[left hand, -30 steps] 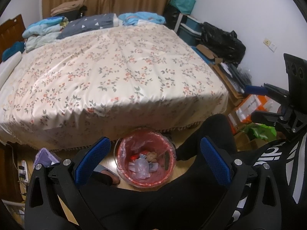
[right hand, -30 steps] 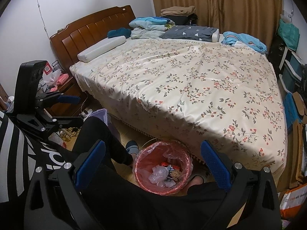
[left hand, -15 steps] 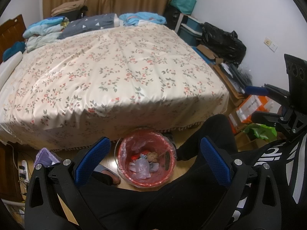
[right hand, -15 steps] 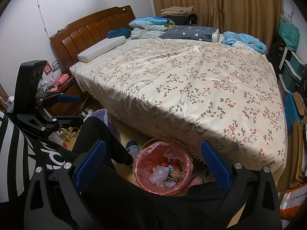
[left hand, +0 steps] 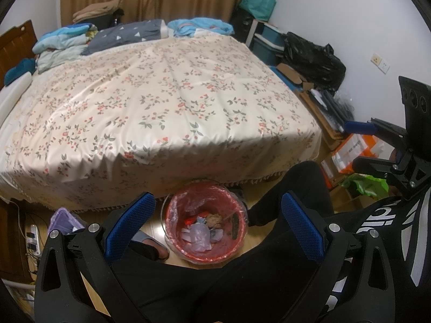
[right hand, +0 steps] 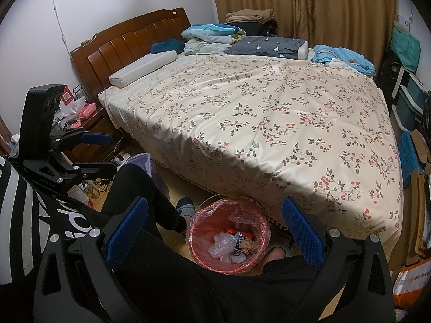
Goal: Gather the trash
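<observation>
Open top of red-lined trash bin [left hand: 206, 226] unobstructed from above, reachable straight down between wide-spread jaws of left gripper [left hand: 215, 223]. Bin hemmed in by bed [left hand: 161, 113] edge behind, black-trousered legs [left hand: 291, 188] on both sides, slippered foot [right hand: 186, 206] just beside rim. Bare floor [left hand: 258, 238] only in narrow strips around bin. Cardboard boxes [left hand: 353, 150] and black bag [left hand: 312, 59] crowding passage along right wall.
</observation>
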Motion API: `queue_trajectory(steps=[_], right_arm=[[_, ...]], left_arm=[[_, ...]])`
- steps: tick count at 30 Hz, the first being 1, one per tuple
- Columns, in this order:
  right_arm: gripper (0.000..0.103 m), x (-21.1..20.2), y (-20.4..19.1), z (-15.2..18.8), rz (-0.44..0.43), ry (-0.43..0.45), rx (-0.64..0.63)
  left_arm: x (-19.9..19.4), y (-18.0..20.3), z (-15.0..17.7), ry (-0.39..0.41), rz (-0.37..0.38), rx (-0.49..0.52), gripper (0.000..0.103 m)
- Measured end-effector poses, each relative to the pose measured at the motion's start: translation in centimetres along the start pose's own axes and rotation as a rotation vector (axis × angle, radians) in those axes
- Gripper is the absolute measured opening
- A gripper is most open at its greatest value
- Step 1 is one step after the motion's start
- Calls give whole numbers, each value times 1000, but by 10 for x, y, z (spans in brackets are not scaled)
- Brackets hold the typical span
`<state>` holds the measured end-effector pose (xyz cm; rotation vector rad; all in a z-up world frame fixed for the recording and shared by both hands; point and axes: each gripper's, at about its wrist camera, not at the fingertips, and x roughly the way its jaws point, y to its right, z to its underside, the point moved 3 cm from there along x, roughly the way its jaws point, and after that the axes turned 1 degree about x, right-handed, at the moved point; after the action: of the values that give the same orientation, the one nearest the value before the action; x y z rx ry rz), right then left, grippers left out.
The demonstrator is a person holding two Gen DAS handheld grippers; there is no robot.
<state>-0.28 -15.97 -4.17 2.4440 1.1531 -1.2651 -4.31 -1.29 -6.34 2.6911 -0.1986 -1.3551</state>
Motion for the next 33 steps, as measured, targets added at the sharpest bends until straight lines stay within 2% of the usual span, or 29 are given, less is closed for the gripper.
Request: queue_trajectory(steps=[33], right_arm=[[98,0,3,-3,-3,-1,7]], left_arm=[[0,3,-1,-5,2,-3,97]])
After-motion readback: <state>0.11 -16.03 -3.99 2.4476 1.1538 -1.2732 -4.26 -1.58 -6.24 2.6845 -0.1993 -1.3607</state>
